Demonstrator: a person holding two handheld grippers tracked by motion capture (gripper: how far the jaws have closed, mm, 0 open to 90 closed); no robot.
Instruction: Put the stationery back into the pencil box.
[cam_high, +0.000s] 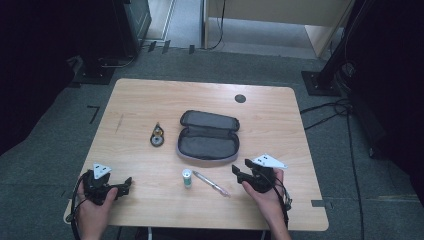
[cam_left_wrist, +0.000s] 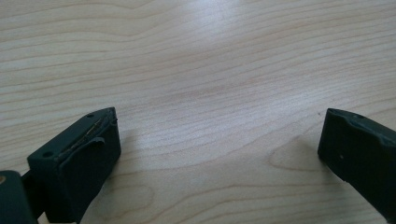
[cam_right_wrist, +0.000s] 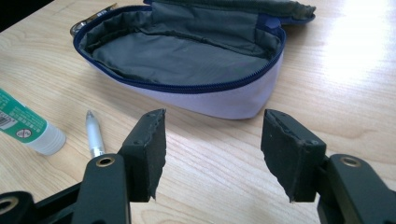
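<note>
Right gripper (cam_high: 241, 171), jaws half open and empty, nears pen (cam_high: 211, 182) lying diagonally to its left, lower centre.

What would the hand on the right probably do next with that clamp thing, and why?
Probably slide the right gripper leftward to the pen and close on it. Its jaws stand open with nothing between them, the pen lies just beside them on the table, and the pencil case lies open and empty behind it.
</note>
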